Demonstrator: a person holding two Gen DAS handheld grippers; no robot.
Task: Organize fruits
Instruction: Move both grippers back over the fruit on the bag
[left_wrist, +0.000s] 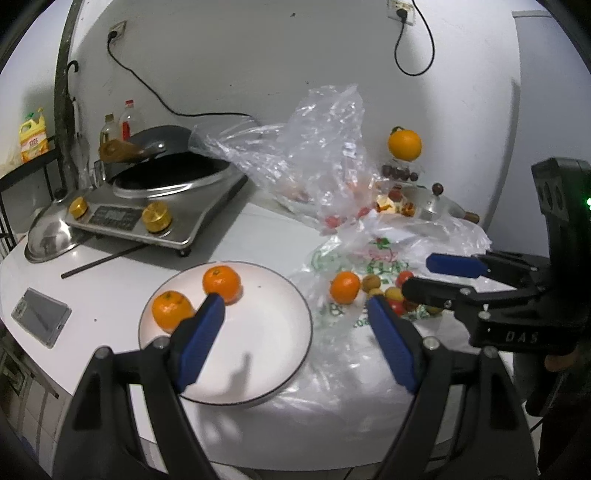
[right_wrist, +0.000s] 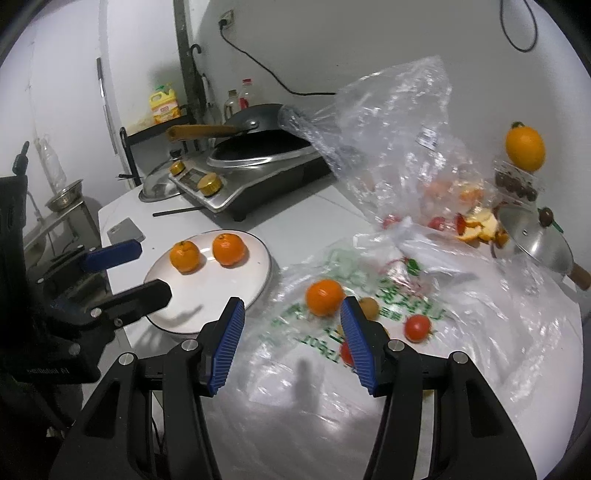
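A white plate (left_wrist: 258, 350) (right_wrist: 207, 288) holds two oranges (left_wrist: 221, 284) (left_wrist: 171, 310) (right_wrist: 228, 250) (right_wrist: 184, 256). To its right, a third orange (left_wrist: 344, 287) (right_wrist: 324, 297) lies on a printed plastic bag (right_wrist: 406, 291) with a longan (right_wrist: 369, 307) and small tomatoes (right_wrist: 417, 328). My left gripper (left_wrist: 295, 301) (right_wrist: 153, 269) hangs over the plate, open and empty. My right gripper (right_wrist: 291, 301) (left_wrist: 417, 275) is open over the bag. The third orange sits just beyond its fingertips, untouched.
An induction cooker with a wok (left_wrist: 166, 184) stands at the back left, with a phone (left_wrist: 40, 315) and a black stick (left_wrist: 103, 260) nearby. A crumpled clear bag (left_wrist: 314, 155) rises in the middle. A pot lid (right_wrist: 535, 243), orange peel (right_wrist: 480, 225) and a large orange (right_wrist: 524, 147) sit far right.
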